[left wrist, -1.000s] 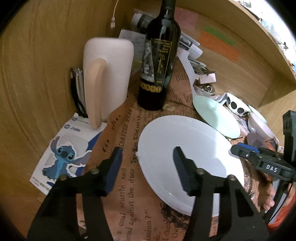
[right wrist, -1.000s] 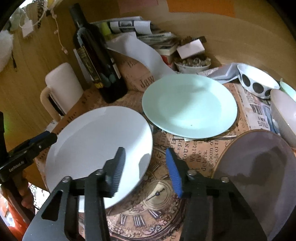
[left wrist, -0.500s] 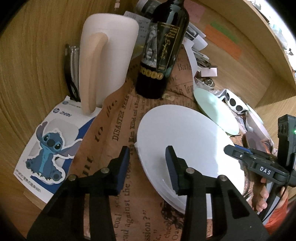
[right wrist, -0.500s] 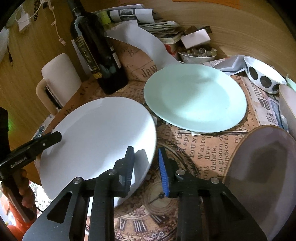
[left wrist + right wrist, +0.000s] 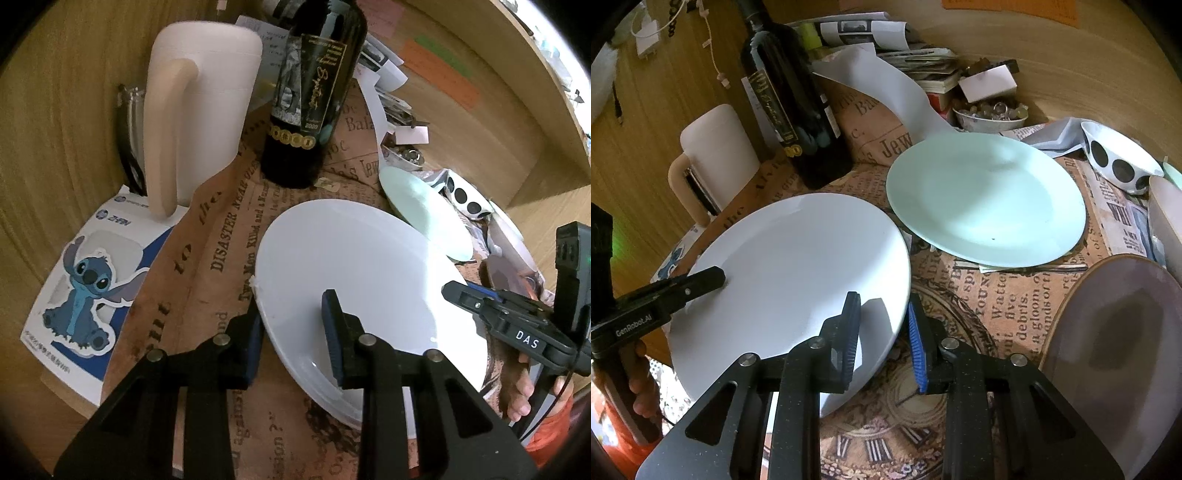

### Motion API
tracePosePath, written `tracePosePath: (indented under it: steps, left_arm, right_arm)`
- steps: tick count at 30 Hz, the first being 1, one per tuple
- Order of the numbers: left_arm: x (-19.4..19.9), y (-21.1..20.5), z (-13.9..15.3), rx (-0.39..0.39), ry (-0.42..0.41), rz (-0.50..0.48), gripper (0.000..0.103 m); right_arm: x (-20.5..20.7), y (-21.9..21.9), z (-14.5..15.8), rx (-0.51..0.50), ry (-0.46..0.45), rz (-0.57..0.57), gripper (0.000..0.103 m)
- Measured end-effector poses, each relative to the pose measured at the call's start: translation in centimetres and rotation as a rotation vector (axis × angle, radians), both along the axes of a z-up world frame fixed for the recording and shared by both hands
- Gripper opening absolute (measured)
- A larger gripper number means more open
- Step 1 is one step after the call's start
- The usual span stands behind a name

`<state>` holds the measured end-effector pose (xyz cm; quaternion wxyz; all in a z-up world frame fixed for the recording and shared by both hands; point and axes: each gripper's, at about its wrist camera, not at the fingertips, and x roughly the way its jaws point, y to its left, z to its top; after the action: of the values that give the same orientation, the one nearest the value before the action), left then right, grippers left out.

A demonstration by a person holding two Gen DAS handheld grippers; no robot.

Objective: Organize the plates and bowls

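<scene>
- left tongs (image 5: 291, 325) have just been closing over the white plate (image 5: 362, 280) rim, pads not clearly pressing yet
- right tongs (image 5: 882, 332) pinching its opposite rim (basically clamped)

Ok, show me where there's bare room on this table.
Bare cloth lies between the white plate and grey plate, running to the near edge, and in a strip between white plate and mug. The back is crowded: bottle, green plate, dotted bowl, papers.
</scene>
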<state>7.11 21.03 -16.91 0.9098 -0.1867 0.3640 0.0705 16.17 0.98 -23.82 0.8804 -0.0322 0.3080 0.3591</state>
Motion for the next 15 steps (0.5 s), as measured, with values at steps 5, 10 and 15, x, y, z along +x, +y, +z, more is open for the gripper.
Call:
tracePosePath:
  steps: [5,10,15]
  left_arm:
    - [-0.5,-0.5,0.7,0.023,-0.017,0.008,0.03]
    - [-0.9,-1.3,1.7,0.045,-0.038,0.007,0.03]
    - [-1.0,-2.2,3.0,0.049,-0.066,0.0,0.03]
  right_arm:
    - [-0.3,-0.3,0.2,0.019,0.003,0.007,0.023]
    - [-1.0,-0.9,0.9,0.035,-0.025,0.002,0.023]
    - [-1.7,-2.0,1.8,0.057,-0.052,-0.005,0.023]
